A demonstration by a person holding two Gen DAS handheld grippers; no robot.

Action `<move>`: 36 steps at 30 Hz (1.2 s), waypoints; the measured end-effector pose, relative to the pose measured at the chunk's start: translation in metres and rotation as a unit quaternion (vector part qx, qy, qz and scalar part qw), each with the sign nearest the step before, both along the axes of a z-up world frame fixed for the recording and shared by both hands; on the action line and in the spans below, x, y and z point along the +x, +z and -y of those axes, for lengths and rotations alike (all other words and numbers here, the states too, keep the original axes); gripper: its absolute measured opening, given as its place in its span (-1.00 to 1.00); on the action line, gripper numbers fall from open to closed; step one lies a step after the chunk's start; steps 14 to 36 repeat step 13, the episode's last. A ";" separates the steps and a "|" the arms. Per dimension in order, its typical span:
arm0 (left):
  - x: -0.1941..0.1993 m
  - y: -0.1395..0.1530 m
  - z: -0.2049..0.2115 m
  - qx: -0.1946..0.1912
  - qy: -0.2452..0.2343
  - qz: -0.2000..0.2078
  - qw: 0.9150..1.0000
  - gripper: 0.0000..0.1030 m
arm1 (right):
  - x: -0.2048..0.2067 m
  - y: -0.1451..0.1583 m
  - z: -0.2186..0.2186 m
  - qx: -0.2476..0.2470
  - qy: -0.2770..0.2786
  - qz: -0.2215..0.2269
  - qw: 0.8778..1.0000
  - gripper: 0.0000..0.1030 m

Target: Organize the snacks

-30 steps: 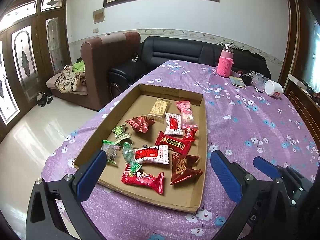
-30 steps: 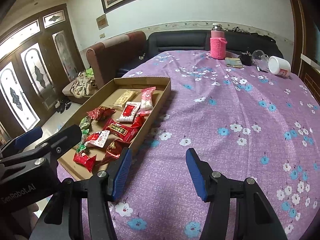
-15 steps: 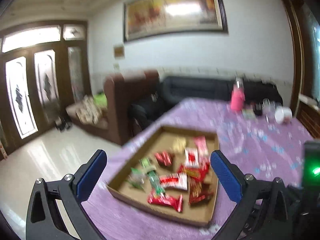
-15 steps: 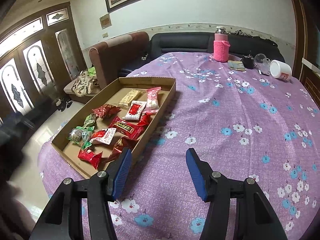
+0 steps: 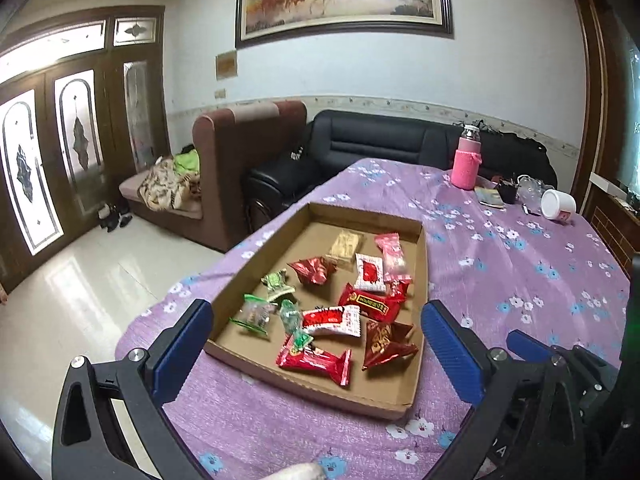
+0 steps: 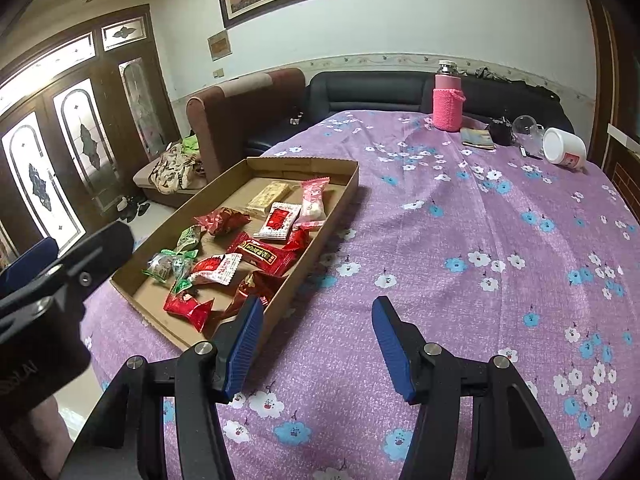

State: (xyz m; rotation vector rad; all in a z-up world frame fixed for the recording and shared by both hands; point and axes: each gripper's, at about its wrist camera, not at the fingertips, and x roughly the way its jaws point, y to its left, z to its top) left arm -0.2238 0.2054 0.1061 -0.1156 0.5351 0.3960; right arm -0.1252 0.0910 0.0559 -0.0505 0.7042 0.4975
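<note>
Snacks (image 5: 329,307): eleven, one tray (image 5: 416,394)

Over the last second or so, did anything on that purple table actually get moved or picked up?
No snack was touched. Only the left hand-held gripper moved: it tilted up, so its view shows more wall and the painting. Its jaws are open and empty, as before. The right hand-held gripper stayed put, open over the tablecloth. The snacks lie unchanged in the cardboard tray.
</note>
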 end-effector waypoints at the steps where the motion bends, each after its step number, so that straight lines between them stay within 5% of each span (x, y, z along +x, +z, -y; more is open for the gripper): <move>1: 0.000 0.000 0.000 -0.003 -0.001 -0.001 1.000 1.00 | 0.000 0.000 -0.001 0.000 0.002 0.000 1.000 0.18; 12: 0.012 -0.013 -0.009 -0.048 -0.017 -0.033 0.998 1.00 | 0.000 -0.006 -0.005 0.000 0.018 -0.007 1.000 0.18; 36: 0.014 -0.014 -0.007 -0.048 -0.022 -0.038 0.998 1.00 | 0.001 -0.006 -0.004 0.001 0.017 -0.009 1.000 0.18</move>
